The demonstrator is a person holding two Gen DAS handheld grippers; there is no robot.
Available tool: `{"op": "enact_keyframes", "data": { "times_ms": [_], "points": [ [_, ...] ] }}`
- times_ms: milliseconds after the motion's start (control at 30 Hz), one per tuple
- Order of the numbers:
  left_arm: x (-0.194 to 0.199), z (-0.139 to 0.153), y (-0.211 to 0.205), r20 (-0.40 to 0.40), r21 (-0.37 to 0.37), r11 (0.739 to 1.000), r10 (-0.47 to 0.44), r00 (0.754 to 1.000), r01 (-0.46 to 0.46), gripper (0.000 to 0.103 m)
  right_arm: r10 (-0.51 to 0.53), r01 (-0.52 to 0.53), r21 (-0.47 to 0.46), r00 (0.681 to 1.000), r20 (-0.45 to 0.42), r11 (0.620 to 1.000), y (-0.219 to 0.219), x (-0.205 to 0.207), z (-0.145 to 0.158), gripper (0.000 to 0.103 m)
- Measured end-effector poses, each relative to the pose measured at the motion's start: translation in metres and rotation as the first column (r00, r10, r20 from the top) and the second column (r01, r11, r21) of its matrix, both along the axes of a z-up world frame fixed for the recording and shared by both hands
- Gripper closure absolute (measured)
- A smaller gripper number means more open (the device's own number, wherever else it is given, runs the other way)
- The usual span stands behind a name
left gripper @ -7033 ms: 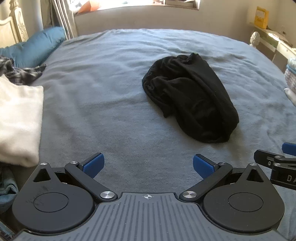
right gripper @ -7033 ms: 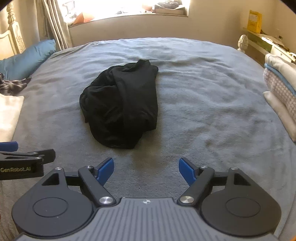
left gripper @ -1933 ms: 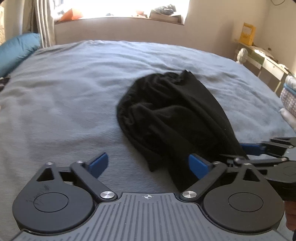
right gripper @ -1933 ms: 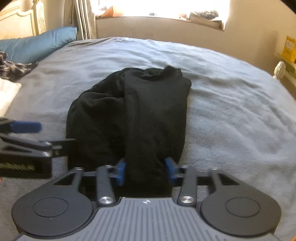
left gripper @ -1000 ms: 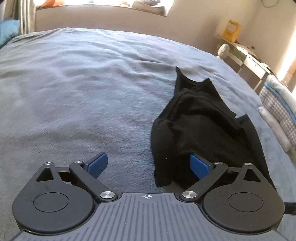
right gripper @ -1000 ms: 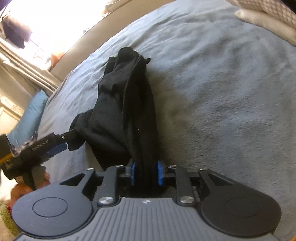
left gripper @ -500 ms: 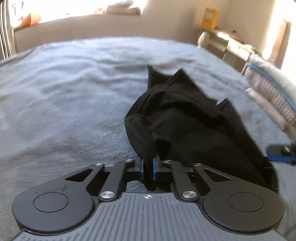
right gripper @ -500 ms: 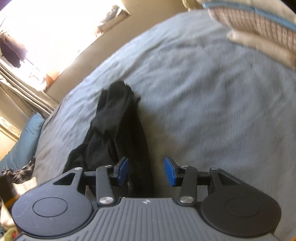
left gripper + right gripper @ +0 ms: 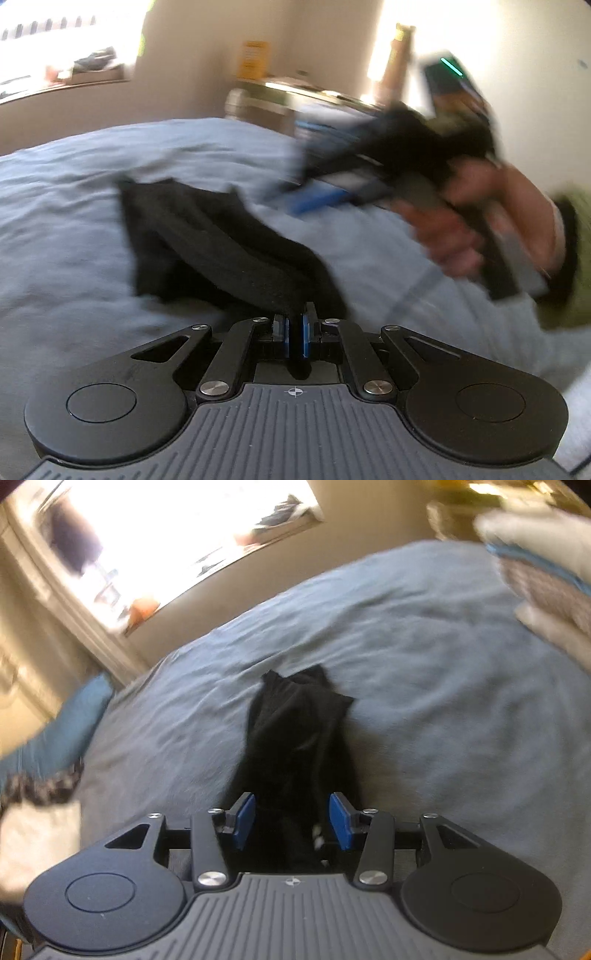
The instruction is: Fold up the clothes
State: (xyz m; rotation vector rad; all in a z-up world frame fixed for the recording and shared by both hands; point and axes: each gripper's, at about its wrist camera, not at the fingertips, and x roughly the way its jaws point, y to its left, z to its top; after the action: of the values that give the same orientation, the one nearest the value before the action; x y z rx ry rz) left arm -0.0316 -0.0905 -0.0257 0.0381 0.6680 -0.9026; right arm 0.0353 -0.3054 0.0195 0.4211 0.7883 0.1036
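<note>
Black garment (image 9: pixel 299 738): strung out lengthwise on the grey-blue bed (image 9: pixel 443 701). Left gripper (image 9: pixel 295 332): jaws pinched tight on the garment's near edge. Right gripper (image 9: pixel 291 819): jaws parted, cloth lying between the pads, ungripped. Surroundings: teal pillow (image 9: pixel 70 723), plaid cloth (image 9: pixel 40 786), stacked folded linens (image 9: pixel 546 579), yellow box (image 9: pixel 253 59). No legible writing.

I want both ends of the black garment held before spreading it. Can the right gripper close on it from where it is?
Probably yes. The right gripper is open with the black garment lying between its pads, nothing blocking. The left gripper already pinches another edge.
</note>
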Motion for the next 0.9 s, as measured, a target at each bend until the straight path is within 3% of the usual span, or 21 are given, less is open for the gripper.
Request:
{"op": "enact_keyframes", "data": {
  "times_ms": [233,367,467,500,567,600,633,667,733,767,833,900],
  "points": [
    [-0.033,-0.012,-0.002,-0.095,-0.031,0.982,-0.189,0.977,0.187,0.099,0.198,-0.194,-0.174,0.98,0.005,0.966,0.055,0.002,0.008,0.036],
    [-0.042,-0.012,0.003,-0.14,-0.046,0.968,-0.252,0.957,0.248,0.099,0.264,-0.271,-0.251,0.962,-0.061,0.929,0.077,0.019,-0.008,0.035],
    [-0.04,-0.014,0.013,-0.217,-0.087,0.961,-0.275,0.937,0.262,0.099,0.314,-0.336,-0.258,0.941,-0.122,0.906,0.089,0.03,-0.026,0.036],
    [-0.04,-0.014,0.017,-0.243,-0.099,0.961,-0.276,0.93,0.259,0.099,0.328,-0.355,-0.253,0.934,-0.144,0.9,0.093,0.033,-0.032,0.039],
    [-0.042,-0.015,0.022,-0.278,-0.094,0.964,-0.265,0.923,0.248,0.099,0.363,-0.398,-0.246,0.915,-0.175,0.884,0.099,0.033,-0.044,0.063],
    [-0.044,-0.015,0.025,-0.291,-0.081,0.968,-0.252,0.923,0.239,0.098,0.369,-0.402,-0.24,0.913,-0.171,0.883,0.099,0.031,-0.046,0.081],
    [-0.042,-0.017,0.029,-0.317,-0.072,0.971,-0.237,0.918,0.226,0.098,0.375,-0.406,-0.234,0.912,-0.167,0.883,0.099,0.03,-0.048,0.088],
    [-0.04,-0.02,0.034,-0.346,-0.063,0.975,-0.221,0.912,0.213,0.096,0.386,-0.412,-0.226,0.91,-0.152,0.883,0.099,0.027,-0.047,0.089],
    [-0.031,-0.032,0.047,-0.453,-0.042,0.985,-0.166,0.876,0.166,0.081,0.408,-0.425,-0.212,0.905,-0.12,0.88,0.097,0.02,-0.045,0.094],
    [-0.028,-0.037,0.053,-0.501,-0.03,0.99,-0.136,0.855,0.14,0.064,0.425,-0.44,-0.204,0.898,-0.114,0.875,0.096,0.018,-0.044,0.095],
    [-0.026,-0.046,0.074,-0.56,-0.011,0.999,-0.05,0.827,0.053,0.059,0.453,-0.464,-0.179,0.886,-0.099,0.868,0.094,0.014,-0.042,0.096],
    [-0.023,-0.046,0.096,-0.556,-0.015,0.999,0.016,0.831,-0.03,0.059,0.5,-0.507,-0.155,0.862,-0.086,0.848,0.096,0.01,-0.04,0.096]
  ]
}}
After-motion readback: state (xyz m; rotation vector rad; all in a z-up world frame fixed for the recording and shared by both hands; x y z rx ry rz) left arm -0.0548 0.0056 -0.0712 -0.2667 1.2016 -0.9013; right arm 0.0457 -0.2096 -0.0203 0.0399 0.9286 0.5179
